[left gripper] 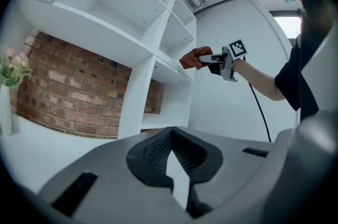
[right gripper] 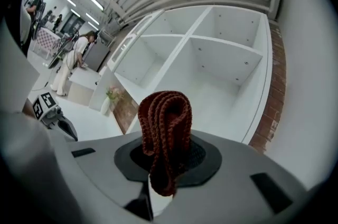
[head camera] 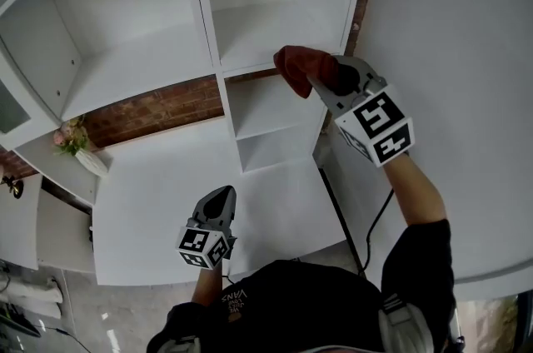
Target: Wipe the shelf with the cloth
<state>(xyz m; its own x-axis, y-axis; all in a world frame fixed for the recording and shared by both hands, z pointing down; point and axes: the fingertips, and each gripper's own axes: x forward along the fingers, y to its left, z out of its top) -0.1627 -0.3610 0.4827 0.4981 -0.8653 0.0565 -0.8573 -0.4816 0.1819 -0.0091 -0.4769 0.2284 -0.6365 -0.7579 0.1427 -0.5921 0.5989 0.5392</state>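
A dark red knitted cloth [head camera: 296,69] is folded in my right gripper [head camera: 321,75], which is shut on it and held up at the front edge of a white shelf board [head camera: 258,43] in the right column. The right gripper view shows the cloth [right gripper: 165,136] bunched upright between the jaws, in front of the empty white shelf unit [right gripper: 222,85]. My left gripper [head camera: 221,196] hangs low over the white counter [head camera: 158,193], jaws together with nothing between them. In the left gripper view the cloth [left gripper: 193,57] meets the shelf edge.
A brick wall [head camera: 154,111] shows behind the lower shelf opening. A white vase with flowers [head camera: 77,145] stands at the counter's left end. A white wall [head camera: 450,52] runs along the right of the shelf unit. A black cable [head camera: 376,220] trails from my right gripper.
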